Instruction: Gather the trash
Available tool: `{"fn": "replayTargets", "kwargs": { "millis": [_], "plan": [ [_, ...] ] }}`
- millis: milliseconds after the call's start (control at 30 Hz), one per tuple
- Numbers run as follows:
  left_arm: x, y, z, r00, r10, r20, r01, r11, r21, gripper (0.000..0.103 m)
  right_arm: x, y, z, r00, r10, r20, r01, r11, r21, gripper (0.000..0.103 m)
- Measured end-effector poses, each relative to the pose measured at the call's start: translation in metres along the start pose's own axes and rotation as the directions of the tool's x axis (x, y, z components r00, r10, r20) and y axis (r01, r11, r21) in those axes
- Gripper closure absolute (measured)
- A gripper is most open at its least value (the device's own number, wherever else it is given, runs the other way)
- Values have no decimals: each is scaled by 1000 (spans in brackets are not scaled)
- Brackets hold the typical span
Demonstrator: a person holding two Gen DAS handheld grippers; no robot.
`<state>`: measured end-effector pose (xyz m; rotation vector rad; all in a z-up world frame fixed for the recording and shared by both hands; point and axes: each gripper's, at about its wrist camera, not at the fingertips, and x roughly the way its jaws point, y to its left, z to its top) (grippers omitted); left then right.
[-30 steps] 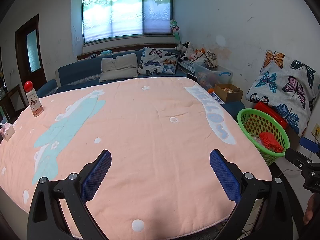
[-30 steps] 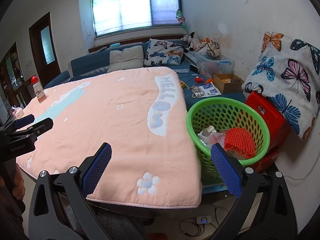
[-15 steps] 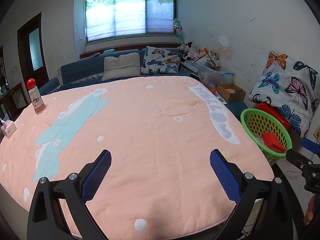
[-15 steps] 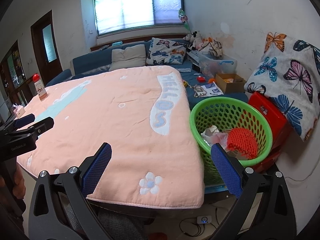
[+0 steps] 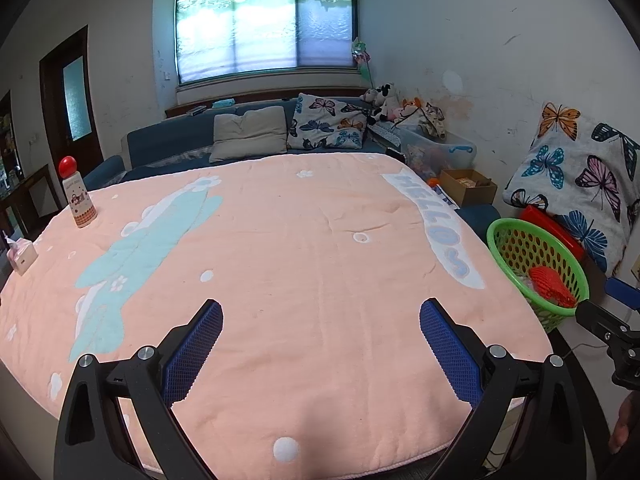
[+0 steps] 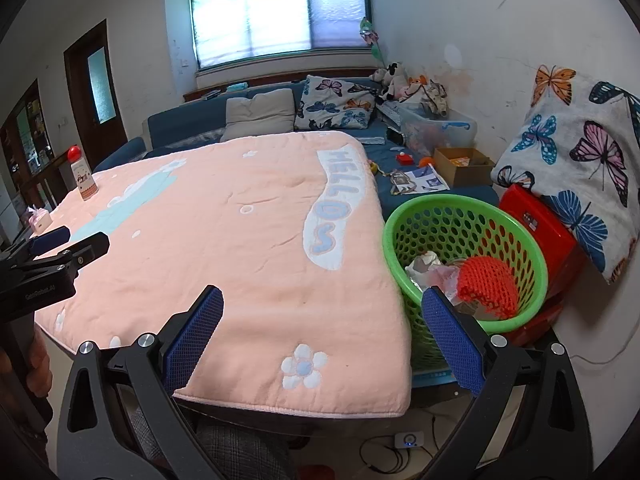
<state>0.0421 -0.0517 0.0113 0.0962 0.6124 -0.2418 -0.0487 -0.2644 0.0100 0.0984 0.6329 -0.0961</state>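
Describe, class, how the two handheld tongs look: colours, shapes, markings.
Both the left tongs and the right tongs have black angular plastic arms with triangular cut-outs, silver round screws, and blue cross-hatched rubber pads. Pale lettering marks the left tongs' body in the right wrist view.

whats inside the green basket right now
In the green basket lie a red knitted piece and crumpled whitish wrappers. Whatever sits beneath them, at the basket's bottom, is covered.
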Motion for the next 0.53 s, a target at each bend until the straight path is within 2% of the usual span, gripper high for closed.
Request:
{"fn": "replayTargets", "kwargs": {
  "millis": [533],
  "plan": [
    [2, 2, -3, 1000, 15, -8, -15, 1000, -8, 7, 3, 5, 0, 1000, 5, -4, -5, 1000, -4, 5]
  ]
}}
